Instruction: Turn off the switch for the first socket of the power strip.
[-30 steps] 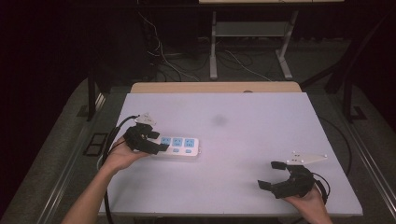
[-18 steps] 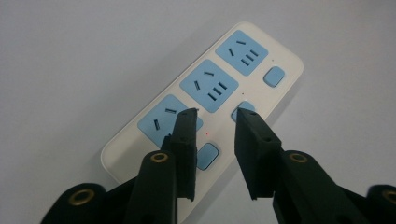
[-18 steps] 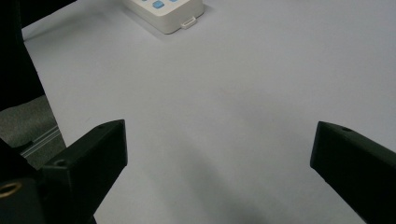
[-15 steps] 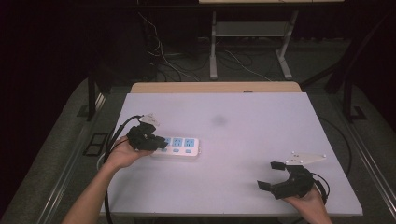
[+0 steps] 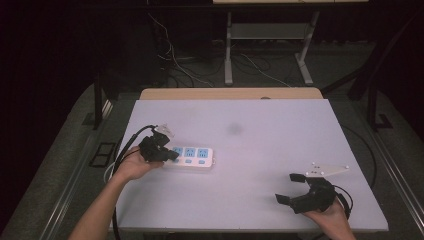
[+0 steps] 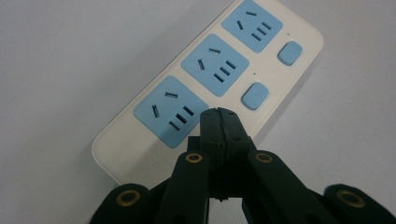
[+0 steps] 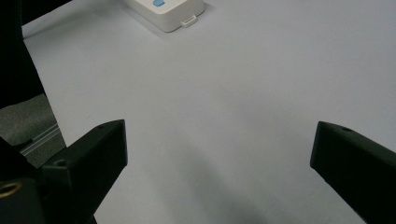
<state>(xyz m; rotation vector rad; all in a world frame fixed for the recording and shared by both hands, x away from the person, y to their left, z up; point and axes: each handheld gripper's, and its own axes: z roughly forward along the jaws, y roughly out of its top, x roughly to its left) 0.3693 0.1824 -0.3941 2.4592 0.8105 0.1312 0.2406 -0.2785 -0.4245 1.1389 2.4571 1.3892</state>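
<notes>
A white power strip is lying flat on the table. It is showing three blue sockets in a row, each with a small blue button beside it. Its near end is sitting right under the tips of the left gripper, whose jaws are pressed together. It is lying well apart from the right gripper.
</notes>
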